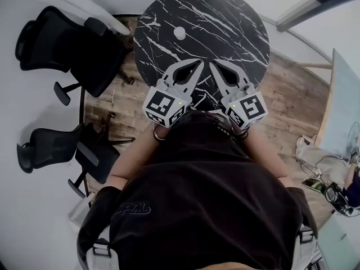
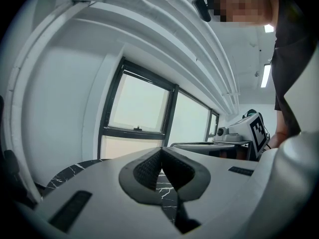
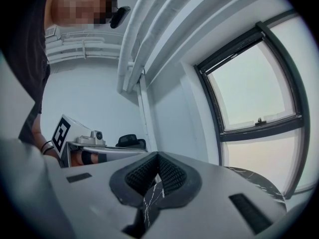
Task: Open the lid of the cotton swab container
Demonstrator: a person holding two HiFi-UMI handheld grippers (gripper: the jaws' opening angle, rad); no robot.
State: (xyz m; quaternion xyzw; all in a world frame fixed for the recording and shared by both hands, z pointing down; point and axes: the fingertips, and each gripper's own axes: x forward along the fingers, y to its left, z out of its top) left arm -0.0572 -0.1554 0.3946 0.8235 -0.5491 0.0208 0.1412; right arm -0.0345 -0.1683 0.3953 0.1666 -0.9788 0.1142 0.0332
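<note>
A small white round container (image 1: 179, 32) stands on the far half of a round black marble table (image 1: 236, 27). My left gripper (image 1: 198, 64) and right gripper (image 1: 212, 64) hover side by side over the table's near edge, tips almost meeting and well short of the container. Both are shut with nothing between the jaws. In the left gripper view the dark pads of my left gripper (image 2: 161, 151) meet at the tip above a strip of marble. The right gripper view shows my right gripper (image 3: 157, 155) the same way. Neither gripper view shows the container.
Two black office chairs (image 1: 73, 44) (image 1: 53, 145) stand left of the table on the wooden floor (image 1: 292, 100). A white wall with dark-framed windows (image 2: 137, 108) lies beyond the table. Cables and clutter (image 1: 329, 187) sit at the right.
</note>
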